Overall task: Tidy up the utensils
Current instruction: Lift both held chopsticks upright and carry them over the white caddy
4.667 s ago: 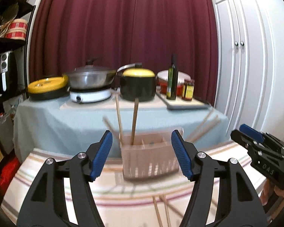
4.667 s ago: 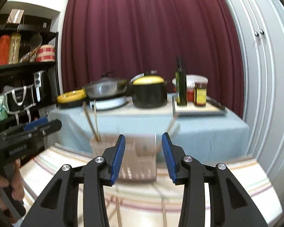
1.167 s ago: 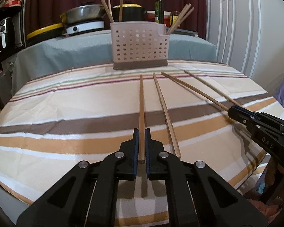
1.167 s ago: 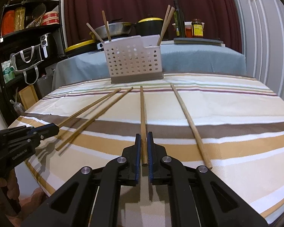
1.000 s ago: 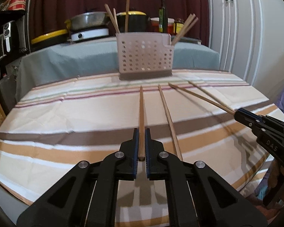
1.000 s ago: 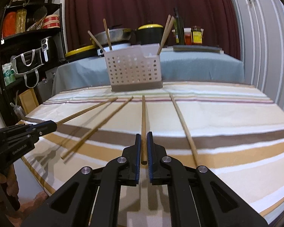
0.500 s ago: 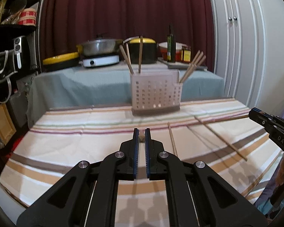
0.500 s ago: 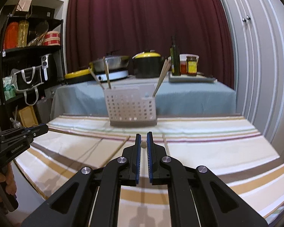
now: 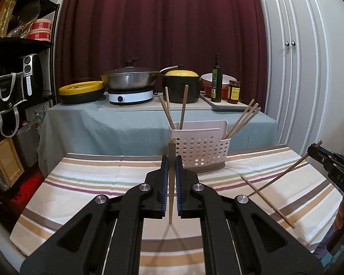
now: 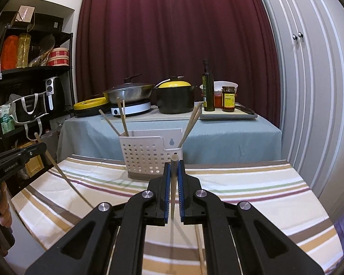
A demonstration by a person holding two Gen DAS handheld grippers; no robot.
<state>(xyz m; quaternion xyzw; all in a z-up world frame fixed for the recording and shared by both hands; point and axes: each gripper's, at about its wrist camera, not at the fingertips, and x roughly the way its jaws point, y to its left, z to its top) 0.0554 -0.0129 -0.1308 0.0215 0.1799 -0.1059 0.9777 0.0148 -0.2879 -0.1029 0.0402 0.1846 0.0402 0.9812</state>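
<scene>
A white perforated basket [image 9: 201, 153] [image 10: 146, 158] stands on the striped tablecloth, with chopsticks leaning out of its left and right ends. My left gripper [image 9: 171, 160] is shut on a wooden chopstick [image 9: 170, 206], held above the cloth just left of the basket. My right gripper [image 10: 174, 167] is shut on another chopstick [image 10: 172, 197], held in front of the basket's right end. Each gripper shows in the other's view with its stick slanting down: the right gripper [image 9: 318, 154], the left gripper [image 10: 37, 149]. One loose chopstick [image 9: 267, 201] lies on the cloth at the right.
Behind the striped table [image 9: 84, 183] stands a blue-covered table [image 9: 103, 119] with a wok, a black pot with a yellow lid, an oil bottle and jars. A black shelf unit [image 10: 23, 73] is at the left, white cupboard doors [image 9: 293, 68] at the right.
Both grippers, each shut on a chopstick that lay on the cloth, have lifted their sticks off the table and risen toward the basket. Fewer loose chopsticks lie on the cloth.
</scene>
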